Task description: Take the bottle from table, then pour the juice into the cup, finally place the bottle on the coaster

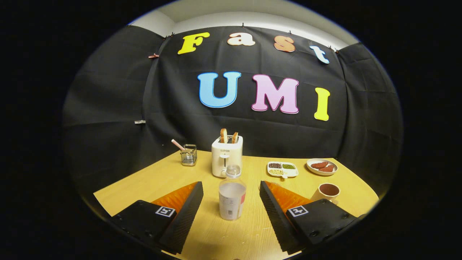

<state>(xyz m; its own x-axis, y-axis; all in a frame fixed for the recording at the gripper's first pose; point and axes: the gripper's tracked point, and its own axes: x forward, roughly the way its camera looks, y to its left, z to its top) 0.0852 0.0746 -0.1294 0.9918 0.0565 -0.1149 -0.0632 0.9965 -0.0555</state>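
Scanning left to right: the scene ran from a wire holder to a cup, all on a pale wooden table point(151, 187).
Far left: a small wire-mesh holder point(188, 155) with a pink stick leaning out stood near the back of the table.
Centre back: a white two-slot toaster point(226, 156) with two slices of toast poking up sat just behind the bottle.
Task's thing: the clear plastic bottle with a see-through cap and a label point(232, 195) stood upright on the table, between the two fingers and touched by neither.
Tongs: the gripper point(231, 202) was spread wide, one finger on each side of the bottle, with open table showing on both sides.
Right back: a white divided dish of grains and beans point(282, 169) lay beside a small plate of brown pieces point(322, 167).
Right: the beige cup with a dark inside point(327, 191) stood just beyond the right finger, upright.
Coaster: I could not pick one out.
Progress: by my reading, nothing was done yet. The bottle was lined up but not gripped; the grasp, the pour into the cup and the set-down all remained.
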